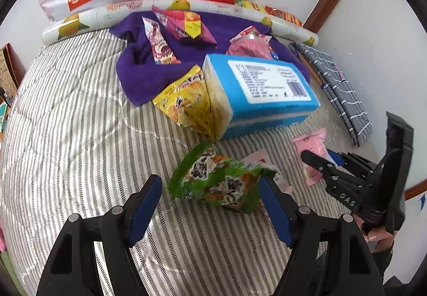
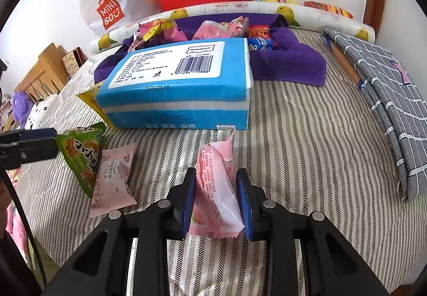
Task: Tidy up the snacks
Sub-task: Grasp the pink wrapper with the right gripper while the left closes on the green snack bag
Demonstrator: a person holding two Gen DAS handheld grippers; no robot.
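Both grippers work over the striped bedspread (image 2: pixel 307 136). Right gripper (image 2: pixel 216 198): jaws narrowed onto a pink snack packet (image 2: pixel 217 189), blue pads pressing both of its sides, packet standing on edge between them. Left gripper (image 1: pixel 210 205): jaws wide apart, set either side of a green snack bag (image 1: pixel 218 181) that lies on the bedspread; the right pad touches the bag's corner, the left pad stands clear. A second pink packet (image 2: pixel 113 178) lies just beside the green bag. A blue tissue pack (image 2: pixel 181 85) sits beyond them, with a yellow snack bag (image 1: pixel 186 104) against its end. More snacks lie on a purple towel (image 1: pixel 138 74) near the wall.
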